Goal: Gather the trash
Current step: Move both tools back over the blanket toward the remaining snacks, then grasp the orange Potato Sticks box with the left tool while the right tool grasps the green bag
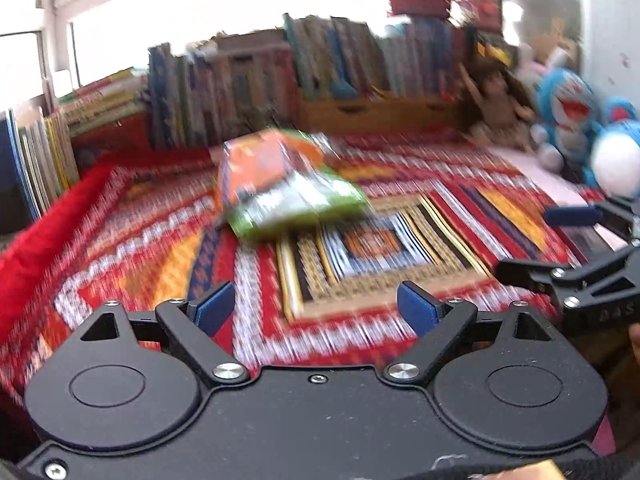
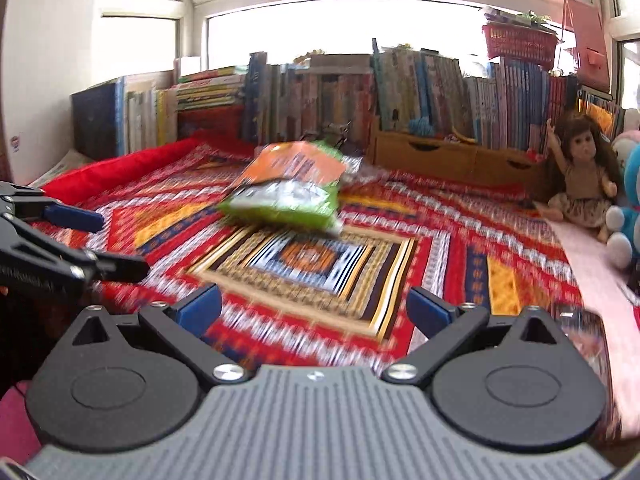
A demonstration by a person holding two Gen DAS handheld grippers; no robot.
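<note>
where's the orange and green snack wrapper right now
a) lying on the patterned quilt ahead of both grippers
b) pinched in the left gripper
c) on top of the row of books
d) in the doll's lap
a: the snack wrapper lies on the patterned quilt, ahead of the open left gripper and right gripper, nothing between their fingers.

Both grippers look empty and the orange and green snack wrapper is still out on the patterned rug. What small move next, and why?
Probably ease the left gripper forward and down toward the orange and green snack wrapper. Its jaws stand open with nothing between them, and the wrapper lies apart on the red patterned rug, ahead of both grippers. The right gripper is open and empty too, so either could go.
</note>
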